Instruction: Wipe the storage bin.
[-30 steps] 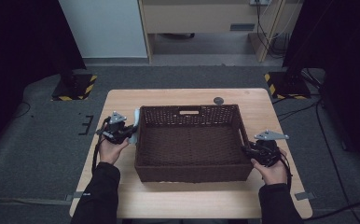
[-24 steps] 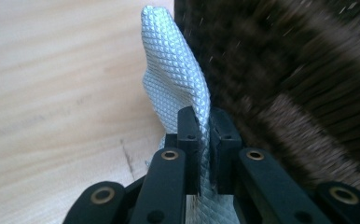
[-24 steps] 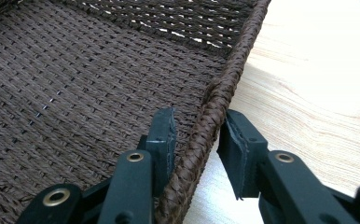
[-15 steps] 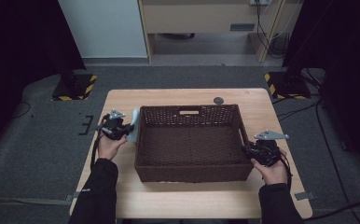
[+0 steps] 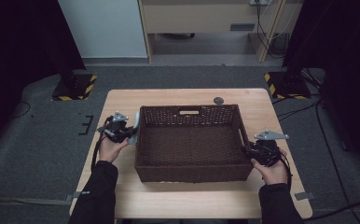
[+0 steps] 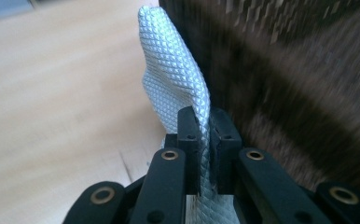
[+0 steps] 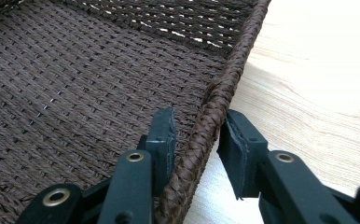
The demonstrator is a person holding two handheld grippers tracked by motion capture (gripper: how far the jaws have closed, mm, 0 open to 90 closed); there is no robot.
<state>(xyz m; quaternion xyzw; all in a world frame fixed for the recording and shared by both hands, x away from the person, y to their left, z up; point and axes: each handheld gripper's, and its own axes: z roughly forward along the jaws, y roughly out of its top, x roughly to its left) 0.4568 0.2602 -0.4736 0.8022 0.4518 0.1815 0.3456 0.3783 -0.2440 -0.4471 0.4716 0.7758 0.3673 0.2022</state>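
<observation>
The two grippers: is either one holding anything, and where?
Left gripper pinches a silvery textured sheet at its lower end. Right gripper straddles the basket rim, not yet clamped.

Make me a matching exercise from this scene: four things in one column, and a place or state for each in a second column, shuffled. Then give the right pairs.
Things
1. left gripper
2. right gripper
3. wicker basket
4. small dark disc

Places or states
A. lies on the table beyond the basket's far wall
B. stands in the middle of the table, nothing inside it
C. jaws pinched on a silvery textured sheet
D. jaws astride the basket's braided rim, with a gap at the outer jaw

Pairs: 1-C, 2-D, 3-B, 4-A
</observation>
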